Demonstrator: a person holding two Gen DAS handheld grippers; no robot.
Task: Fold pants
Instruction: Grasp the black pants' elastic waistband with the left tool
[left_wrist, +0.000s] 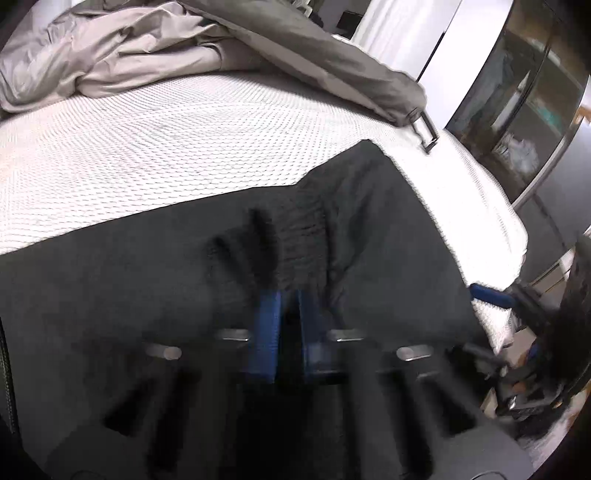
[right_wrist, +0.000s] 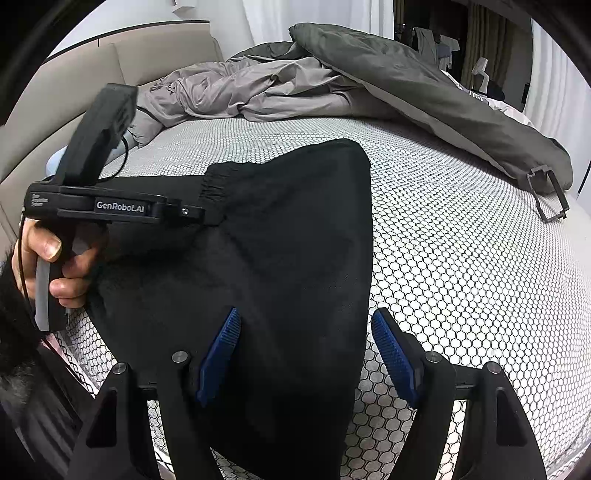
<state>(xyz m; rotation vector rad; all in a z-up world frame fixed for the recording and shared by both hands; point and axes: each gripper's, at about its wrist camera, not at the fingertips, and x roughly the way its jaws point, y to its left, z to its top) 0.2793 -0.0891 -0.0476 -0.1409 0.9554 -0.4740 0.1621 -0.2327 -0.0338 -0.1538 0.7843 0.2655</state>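
The black pants (right_wrist: 280, 236) are being spread across the near part of the bed (right_wrist: 443, 280), on a white mattress cover printed with a honeycomb pattern. Their gathered elastic waistband (right_wrist: 218, 184) is being lifted into a ridge at the left of the right wrist view, while the rest of the cloth is lying flat. The right-hand edge of the pants is running in a long line from a rounded far corner down to the near edge of the bed.

The waistband is being pinched by the left gripper (left_wrist: 287, 295), its blue pads (left_wrist: 269, 325) pressed together on the bunched fabric. In the right wrist view that gripper's black body is being held by a hand (right_wrist: 55, 266) at the left edge.

The right gripper (right_wrist: 306, 332) is being held spread wide over the near right part of the pants, its blue pads (right_wrist: 221, 347) apart and nothing clamped; the left one is lying over the cloth and the right one over bare mattress just beside the pants' edge.

Beyond and to the right of the pants a broad stretch of mattress is lying bare. Farther back a rumpled grey duvet (right_wrist: 332, 85) is being piled along the far side, and a dark rectangular buckle (right_wrist: 550, 195) is resting near the right edge of the bed, well apart from the pants.
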